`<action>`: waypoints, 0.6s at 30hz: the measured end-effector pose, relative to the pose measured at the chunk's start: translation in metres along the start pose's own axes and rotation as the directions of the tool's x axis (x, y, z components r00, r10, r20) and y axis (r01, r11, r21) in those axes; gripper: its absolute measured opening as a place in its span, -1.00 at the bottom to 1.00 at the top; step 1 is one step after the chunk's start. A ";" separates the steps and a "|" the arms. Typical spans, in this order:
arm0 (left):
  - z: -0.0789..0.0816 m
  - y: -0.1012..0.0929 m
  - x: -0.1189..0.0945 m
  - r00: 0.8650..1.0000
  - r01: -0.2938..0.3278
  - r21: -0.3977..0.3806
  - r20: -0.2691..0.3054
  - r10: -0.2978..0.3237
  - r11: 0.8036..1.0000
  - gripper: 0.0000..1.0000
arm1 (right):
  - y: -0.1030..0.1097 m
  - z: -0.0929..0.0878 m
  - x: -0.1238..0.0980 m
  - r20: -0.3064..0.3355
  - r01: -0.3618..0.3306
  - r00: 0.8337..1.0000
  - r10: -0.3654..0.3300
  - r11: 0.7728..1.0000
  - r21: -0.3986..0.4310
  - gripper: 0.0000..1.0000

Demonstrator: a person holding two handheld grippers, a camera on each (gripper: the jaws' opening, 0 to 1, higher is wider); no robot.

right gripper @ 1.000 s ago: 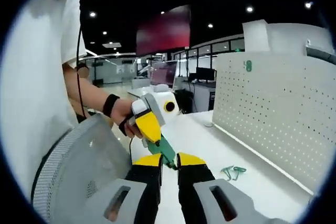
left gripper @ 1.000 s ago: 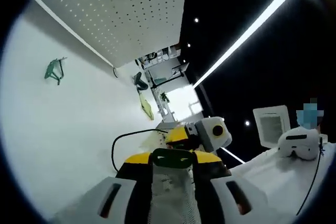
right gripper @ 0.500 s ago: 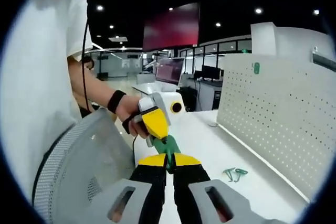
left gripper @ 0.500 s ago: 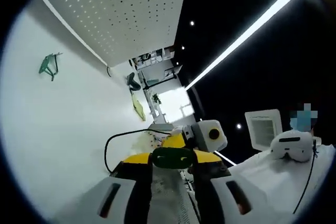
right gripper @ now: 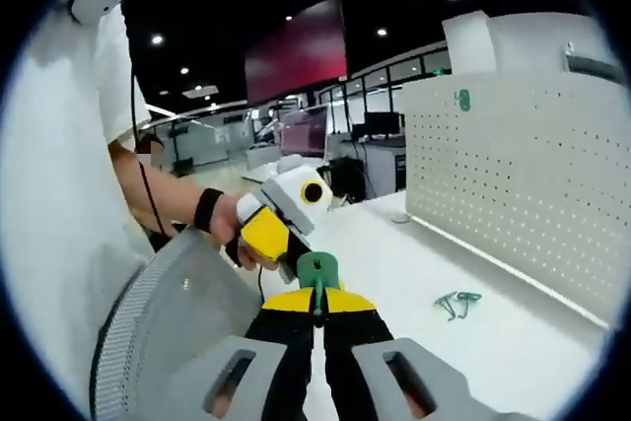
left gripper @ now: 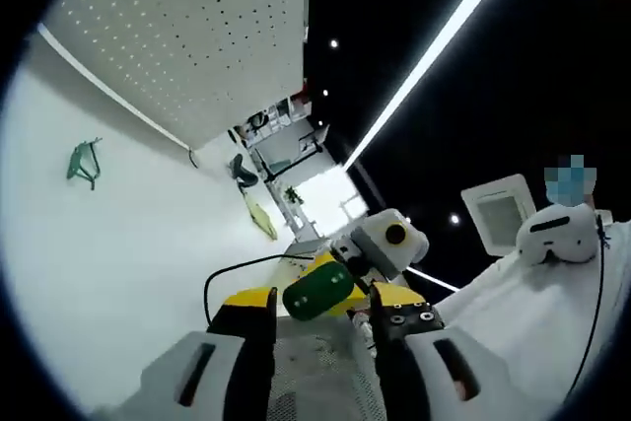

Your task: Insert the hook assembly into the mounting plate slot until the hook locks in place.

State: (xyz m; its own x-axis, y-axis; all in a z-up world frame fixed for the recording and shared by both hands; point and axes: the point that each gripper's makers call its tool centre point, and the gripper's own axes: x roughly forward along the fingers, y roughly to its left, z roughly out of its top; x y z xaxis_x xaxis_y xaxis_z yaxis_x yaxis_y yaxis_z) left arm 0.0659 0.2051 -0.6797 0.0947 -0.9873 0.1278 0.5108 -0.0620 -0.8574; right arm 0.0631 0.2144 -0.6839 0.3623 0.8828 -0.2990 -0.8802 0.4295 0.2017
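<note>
A flat green plastic piece [right gripper: 317,270] stands edge-on between the yellow tips of my right gripper [right gripper: 317,305], which is shut on it. In the left gripper view the same green piece [left gripper: 317,290] hangs tilted between my left gripper's [left gripper: 323,305] spread jaws, touching neither, with the right gripper [left gripper: 347,271] behind it. A hand holds the left gripper [right gripper: 286,258] just left of the piece. A green wire hook [right gripper: 455,300] [left gripper: 84,160] lies on the white table [right gripper: 394,263] below the white pegboard [right gripper: 513,194] [left gripper: 187,36].
A small green tag [right gripper: 461,99] sits high on the pegboard. A grey mesh chair back [right gripper: 168,332] stands under both grippers. The person in a white shirt [right gripper: 59,194] [left gripper: 532,322] is close on one side. Desks and monitors [right gripper: 306,130] fill the far room.
My left gripper has opened and let go of the green piece, which now tilts in the right gripper alone. Both views have shifted a little with the hands.
</note>
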 end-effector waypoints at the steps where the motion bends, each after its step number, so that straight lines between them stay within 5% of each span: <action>1: 0.001 -0.001 0.000 1.000 -0.004 0.018 0.007 0.004 1.000 -0.05 | -0.001 0.002 0.000 0.011 0.001 1.000 -0.001 1.000 0.008 -0.98; 3: 0.000 -0.001 0.000 1.000 -0.029 0.087 0.004 0.029 0.996 0.00 | -0.003 0.006 0.000 0.036 0.021 0.999 -0.020 1.000 -0.018 -0.98; 10: 0.007 -0.003 -0.004 0.996 -0.073 0.133 0.069 0.064 0.988 0.12 | -0.009 0.010 -0.001 0.035 0.080 0.996 -0.080 0.997 -0.005 -0.98; 18: 0.015 -0.014 -0.006 0.986 -0.149 0.271 0.110 0.123 0.951 0.27 | -0.019 0.024 -0.001 0.072 0.154 0.986 -0.152 0.988 -0.020 -0.98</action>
State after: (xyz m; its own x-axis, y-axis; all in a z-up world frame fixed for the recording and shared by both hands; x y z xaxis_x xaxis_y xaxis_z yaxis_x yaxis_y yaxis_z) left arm 0.0708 0.2138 -0.6612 0.2504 -0.9652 0.0755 0.7032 0.1277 -0.6994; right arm 0.0866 0.2096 -0.6651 0.5130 0.8187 -0.2579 -0.8200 0.5563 0.1349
